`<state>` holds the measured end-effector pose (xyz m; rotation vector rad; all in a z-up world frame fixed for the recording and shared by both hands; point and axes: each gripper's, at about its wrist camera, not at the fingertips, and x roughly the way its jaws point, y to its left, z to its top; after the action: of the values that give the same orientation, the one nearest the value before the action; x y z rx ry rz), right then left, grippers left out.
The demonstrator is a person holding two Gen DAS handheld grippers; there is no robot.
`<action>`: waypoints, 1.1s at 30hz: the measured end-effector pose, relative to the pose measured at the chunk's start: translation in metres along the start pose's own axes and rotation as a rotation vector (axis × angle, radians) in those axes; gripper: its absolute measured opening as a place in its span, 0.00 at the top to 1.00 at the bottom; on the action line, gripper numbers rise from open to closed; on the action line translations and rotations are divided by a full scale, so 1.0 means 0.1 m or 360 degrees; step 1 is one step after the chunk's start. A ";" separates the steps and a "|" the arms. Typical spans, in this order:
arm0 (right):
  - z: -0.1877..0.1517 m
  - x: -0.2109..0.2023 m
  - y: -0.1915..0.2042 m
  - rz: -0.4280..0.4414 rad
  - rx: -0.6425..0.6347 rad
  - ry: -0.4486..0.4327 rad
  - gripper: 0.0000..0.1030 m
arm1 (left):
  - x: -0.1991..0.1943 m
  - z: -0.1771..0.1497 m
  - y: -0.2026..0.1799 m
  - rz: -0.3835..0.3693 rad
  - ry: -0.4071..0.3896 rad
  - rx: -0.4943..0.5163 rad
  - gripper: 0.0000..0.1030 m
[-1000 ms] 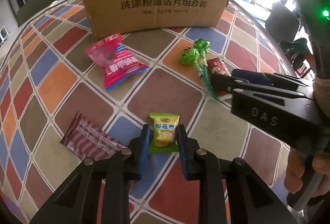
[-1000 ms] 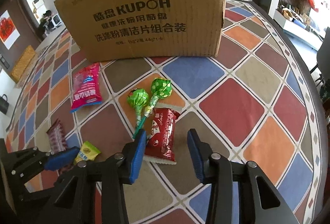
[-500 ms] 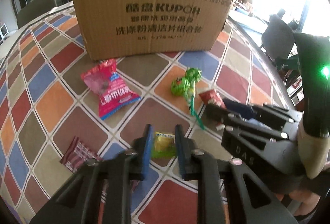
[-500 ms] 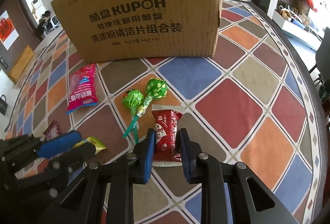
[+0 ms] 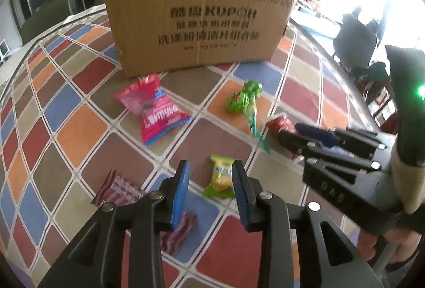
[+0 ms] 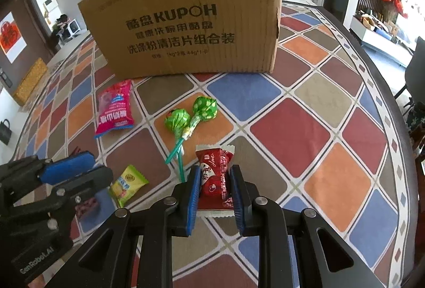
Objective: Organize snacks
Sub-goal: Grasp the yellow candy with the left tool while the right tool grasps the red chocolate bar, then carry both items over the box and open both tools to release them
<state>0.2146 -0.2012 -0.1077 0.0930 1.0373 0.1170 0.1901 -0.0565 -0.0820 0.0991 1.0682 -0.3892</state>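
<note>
My right gripper (image 6: 213, 181) is shut on a red candy packet (image 6: 215, 173), its front end sticking out toward two green lollipops (image 6: 190, 115). My left gripper (image 5: 209, 181) is open above the table; a yellow-green candy packet (image 5: 221, 176) lies between and below its fingertips, touching the right pad. The same packet shows in the right wrist view (image 6: 127, 184). A pink snack bag (image 5: 155, 108) lies farther back, and a maroon striped packet (image 5: 119, 189) lies at my left finger. A big cardboard box (image 5: 196, 22) stands at the back.
The table has a checkered colourful cloth (image 6: 292, 126). Its round edge runs along the right (image 6: 393, 91). The right gripper body (image 5: 345, 155) crosses the right side of the left wrist view. Chairs and a room lie beyond.
My left gripper let go of the yellow-green packet, opened and rose. My right gripper closed on the red packet and lifted slightly.
</note>
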 end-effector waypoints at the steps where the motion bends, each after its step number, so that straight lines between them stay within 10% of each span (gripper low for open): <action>1: -0.02 0.01 0.01 -0.0006 -0.0009 0.0002 0.77 | 0.03 -0.02 -0.01 0.0000 0.0018 0.0026 0.66; 14: -0.01 0.09 0.08 0.0013 -0.0044 0.0062 0.76 | 0.27 -0.04 -0.18 -0.0004 0.0113 0.0142 0.70; 33: 0.02 -0.15 0.01 0.0014 0.0011 -0.0053 0.77 | -0.05 0.16 -0.06 -0.0052 -0.0086 -0.0058 0.77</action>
<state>0.2092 -0.2027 -0.0940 0.1054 1.0044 0.1199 0.1993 -0.0655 -0.0696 0.0385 1.0240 -0.3994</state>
